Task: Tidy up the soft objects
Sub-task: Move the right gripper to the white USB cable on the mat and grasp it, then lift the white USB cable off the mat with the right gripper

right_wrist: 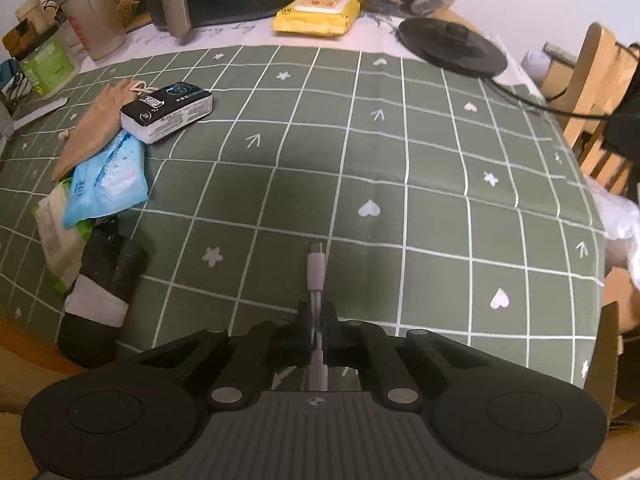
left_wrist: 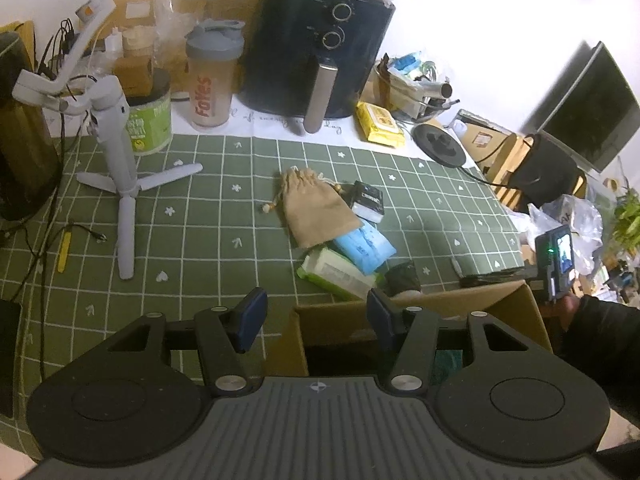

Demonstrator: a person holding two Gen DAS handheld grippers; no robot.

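You're pinching the white cable (right_wrist: pixel 316 270) w/ the right gripper (right_wrist: pixel 317 330) (left gripper (left_wrist: pixel 316 320) spread, empty) near the cardboard box (left_wrist: pixel 516 304); thin cord's risking slipping out.

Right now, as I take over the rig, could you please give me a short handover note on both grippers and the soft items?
Left gripper: open, empty, hovering over the cardboard box at the table's near edge.
Right gripper: shut on a white USB cable, plug pointing forward over the green checked tablecloth.
Still on the cloth, in one pile: tan drawstring pouch, black tissue pack, blue pack, green-and-white pack, black rolled item.
Done: cable gripped. Left: cable and the whole pile, presumably into the box.
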